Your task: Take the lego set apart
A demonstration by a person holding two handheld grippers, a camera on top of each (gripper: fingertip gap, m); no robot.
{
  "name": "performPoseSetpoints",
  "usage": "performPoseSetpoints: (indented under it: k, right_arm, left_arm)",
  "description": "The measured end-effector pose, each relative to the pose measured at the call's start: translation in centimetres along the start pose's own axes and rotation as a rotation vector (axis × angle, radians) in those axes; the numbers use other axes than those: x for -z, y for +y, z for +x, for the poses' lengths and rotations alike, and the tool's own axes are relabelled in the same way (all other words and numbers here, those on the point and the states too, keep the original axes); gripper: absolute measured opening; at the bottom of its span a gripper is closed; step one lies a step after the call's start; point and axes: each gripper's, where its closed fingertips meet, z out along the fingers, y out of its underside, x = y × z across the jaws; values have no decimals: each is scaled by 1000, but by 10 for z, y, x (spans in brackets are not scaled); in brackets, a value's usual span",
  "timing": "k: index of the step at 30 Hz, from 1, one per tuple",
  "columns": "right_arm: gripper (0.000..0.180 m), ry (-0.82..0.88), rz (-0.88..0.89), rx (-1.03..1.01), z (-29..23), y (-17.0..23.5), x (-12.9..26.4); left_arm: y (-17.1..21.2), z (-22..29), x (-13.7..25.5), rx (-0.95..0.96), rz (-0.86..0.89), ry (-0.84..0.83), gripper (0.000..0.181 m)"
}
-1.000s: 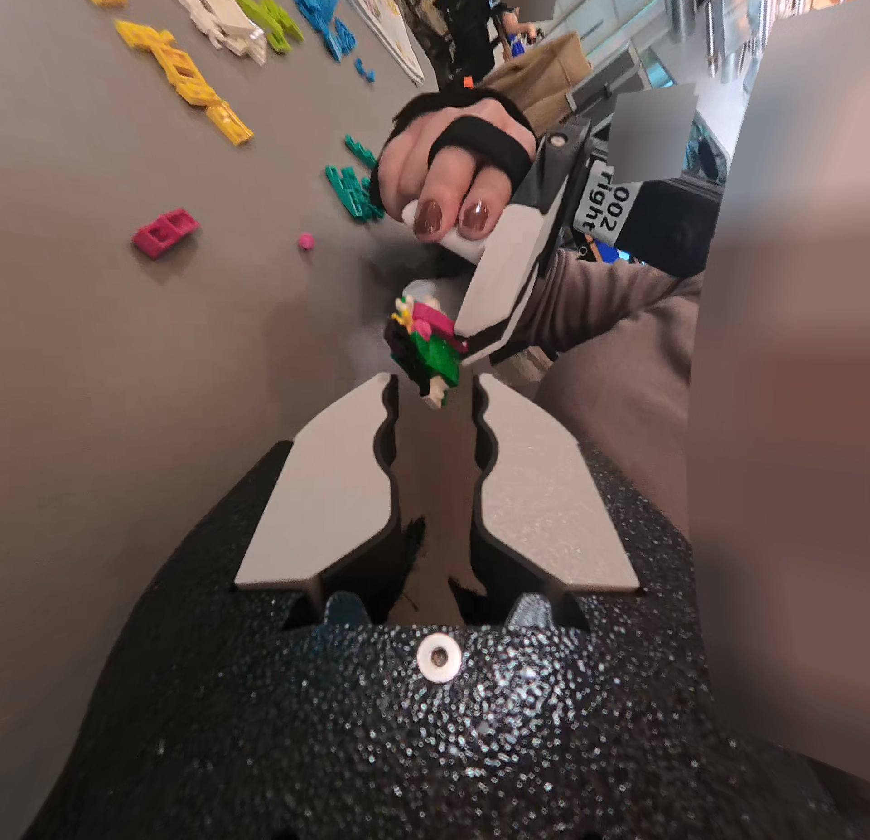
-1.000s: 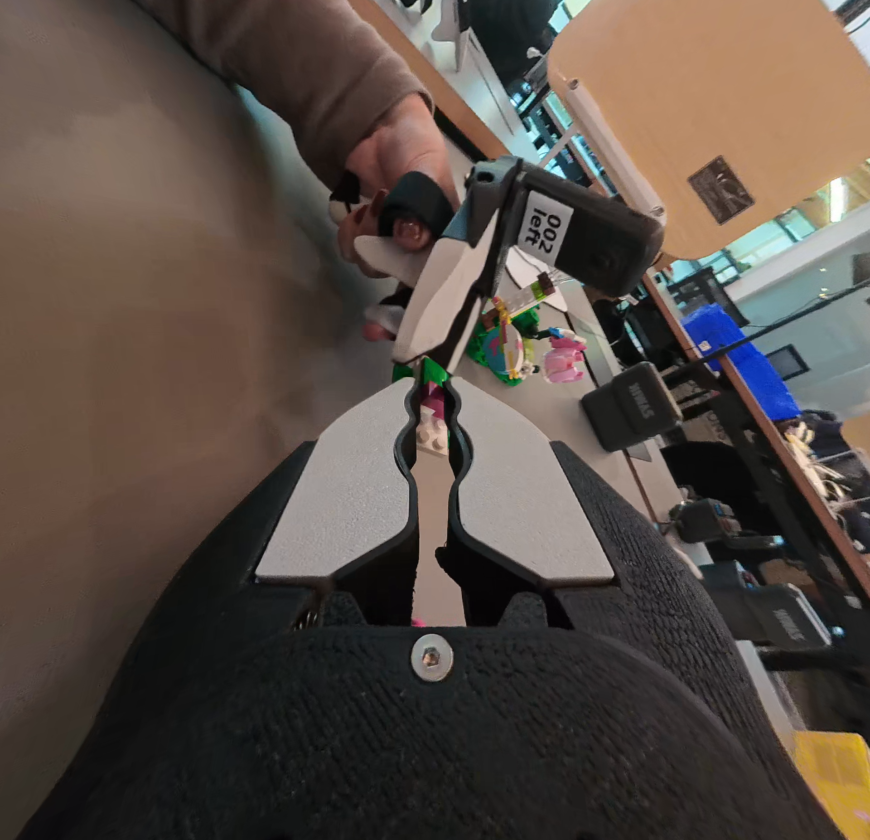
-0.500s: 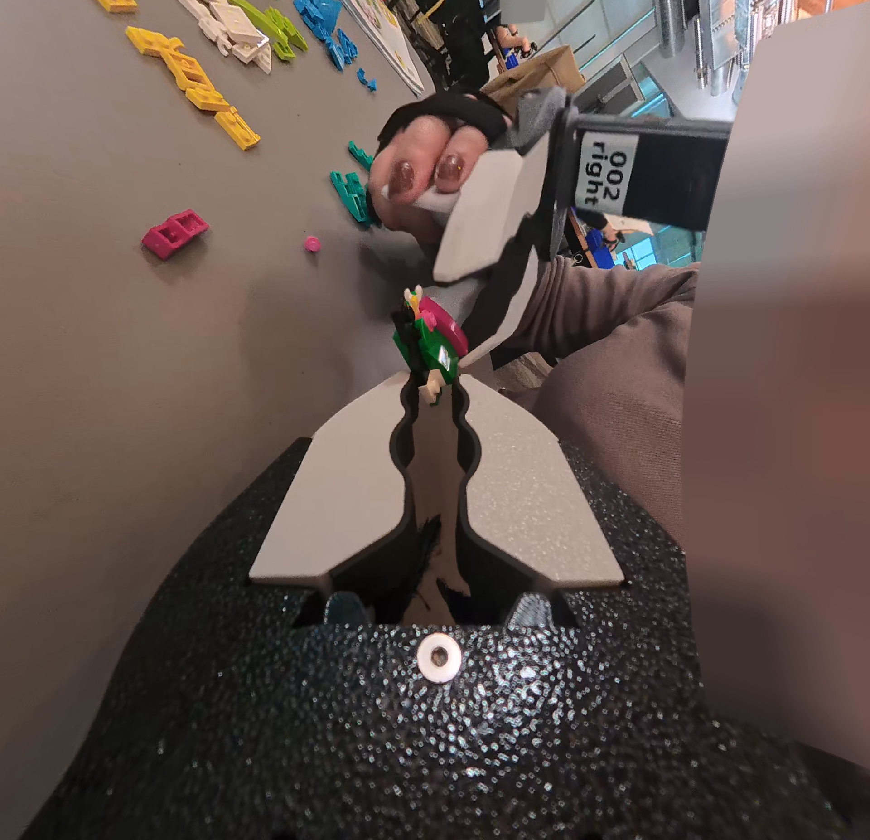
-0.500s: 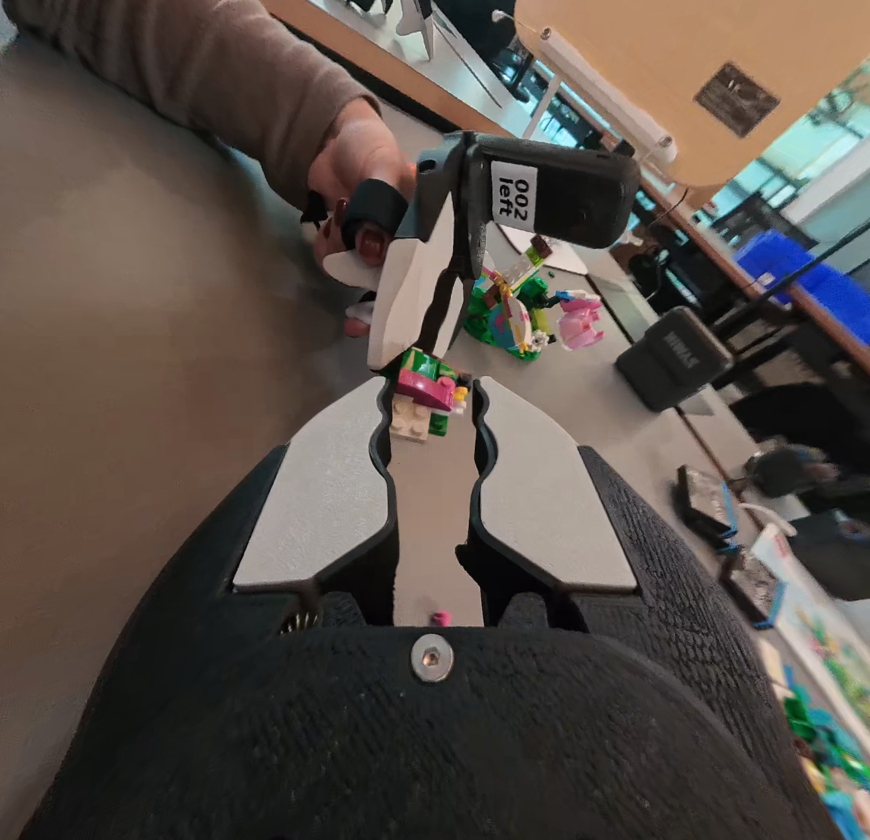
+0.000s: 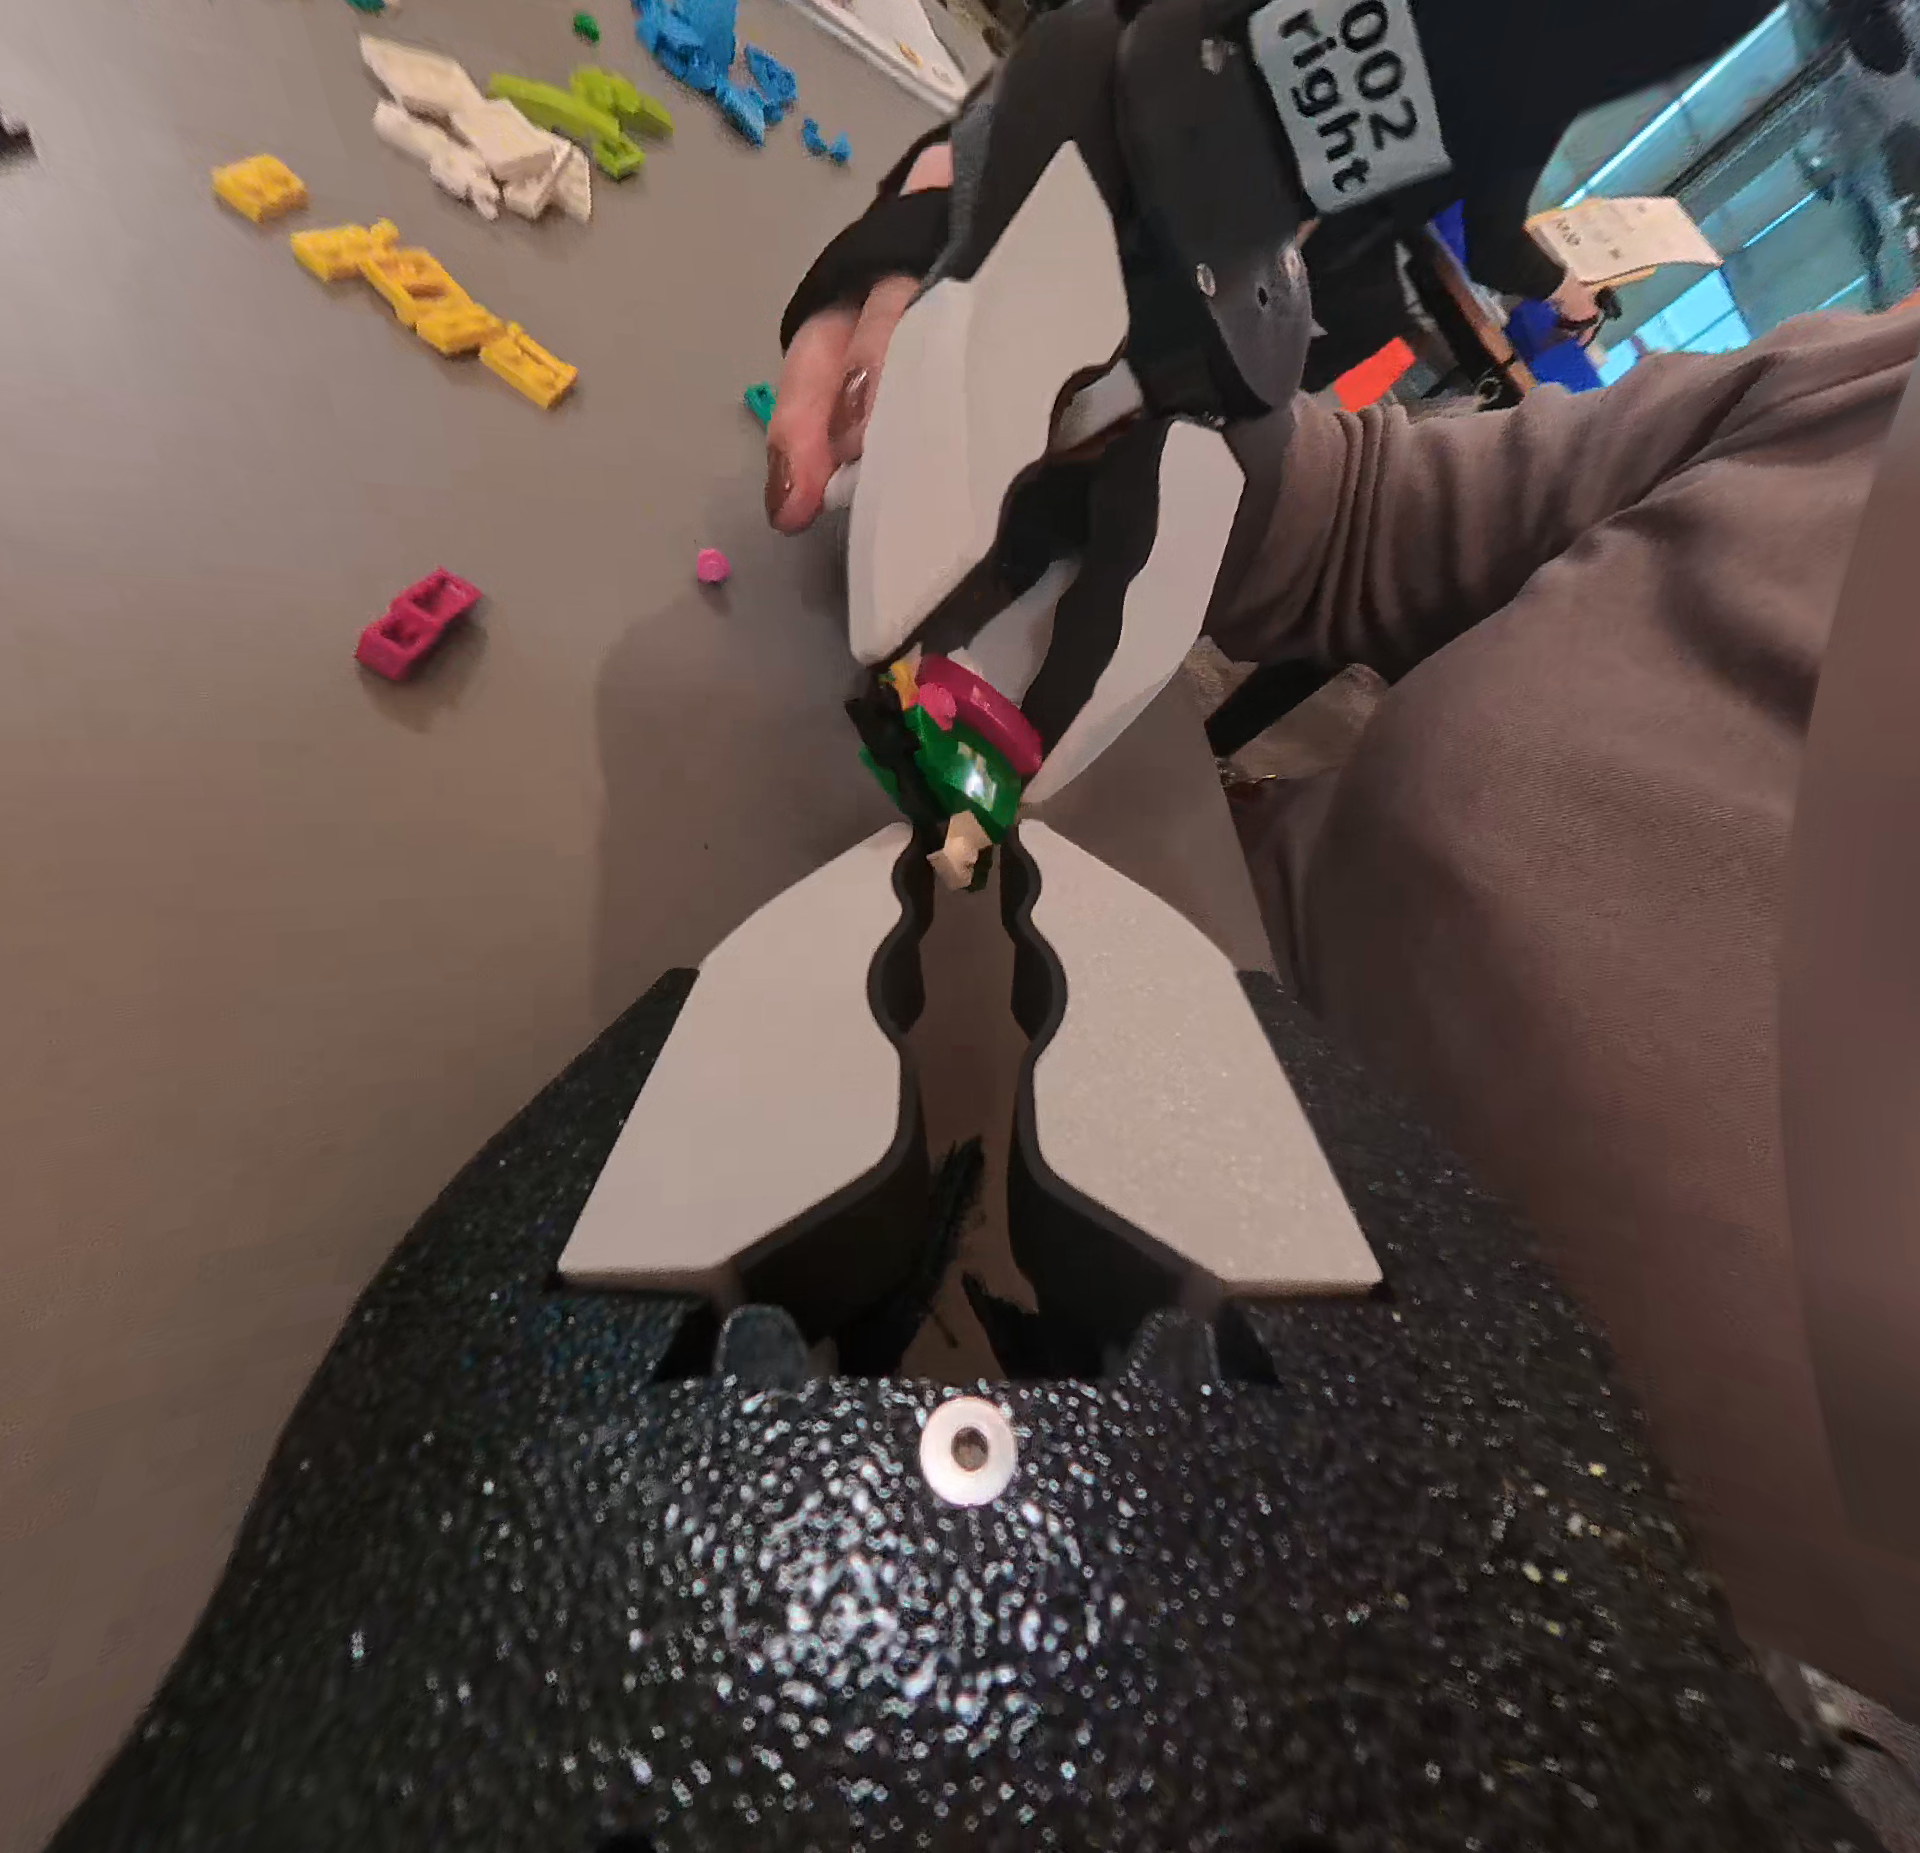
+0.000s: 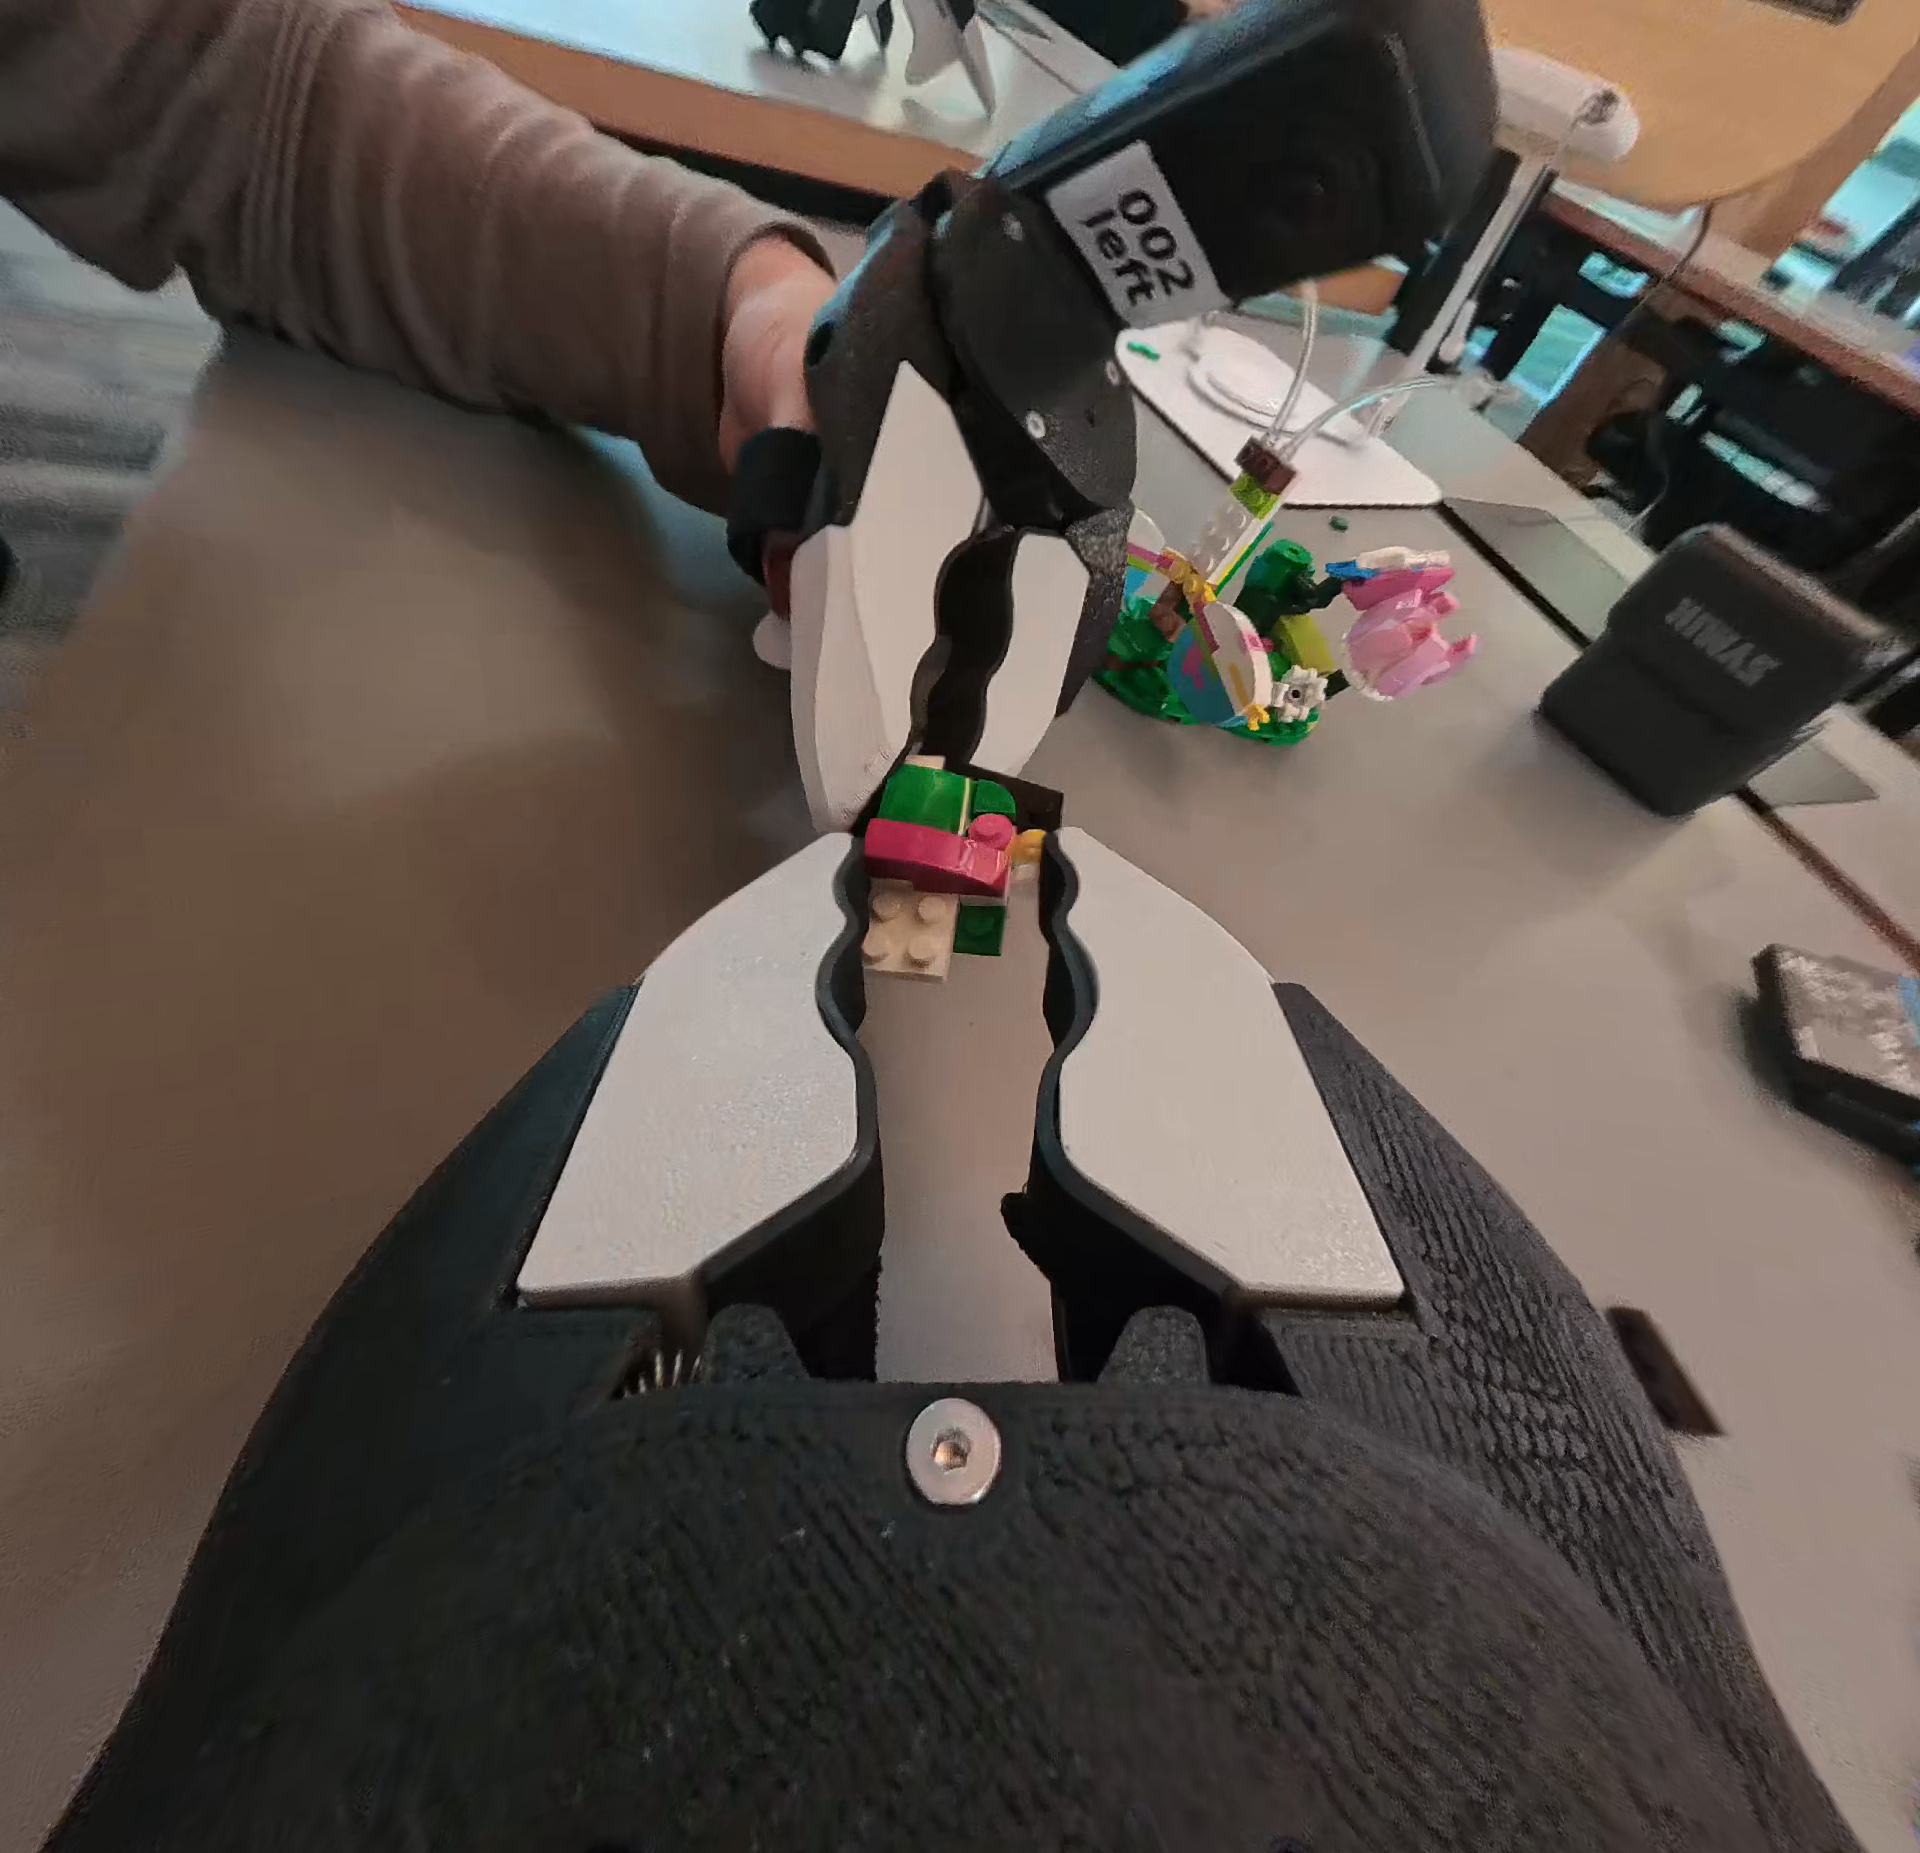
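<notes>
Hold the small lego cluster (image 6: 940, 873) off the bench (image 6: 364, 764), pinched at 12 o'clock by left hand-held gripper (image 5: 961, 853) and loosely bracketed by right hand-held gripper (image 6: 951, 847); tighten right, then twist apart gently.

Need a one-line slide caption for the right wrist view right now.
Left gripper clamps a small green-and-magenta lego cluster while the open right gripper straddles it.

Two tongs (image 5: 961, 847) (image 6: 951, 847), one magenta brick (image 5: 418, 623), one pink stud (image 5: 711, 564), one black box (image 6: 1714, 665).
</notes>
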Motion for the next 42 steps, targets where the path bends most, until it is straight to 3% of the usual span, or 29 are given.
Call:
performPoseSetpoints:
  k: [10,23,26,31,35,39,42]
  right_arm:
    - [30,-32,86,-245,10,-9,3]
    - [30,-120,145,-336,7,-12,7]
    - [25,-191,208,-440,7,-19,12]
    - [25,-151,162,-362,6,-14,10]
    - [25,-44,108,-207,17,-11,17]
    - [25,309,-51,27,65,-4,71]
    - [25,347,-196,-14,76,18,97]
  left_arm:
    - [-15,2,6,-101,81,-35,11]
    - [-16,9,6,-135,94,2,11]
    - [-12,3,4,-236,63,-75,6]
    - [-9,1,3,-190,42,-68,6]
    - [-8,-6,4,-163,27,-102,7]
    - [-7,-10,3,-100,40,-85,7]
    - [-7,-8,-1,-58,57,-33,7]
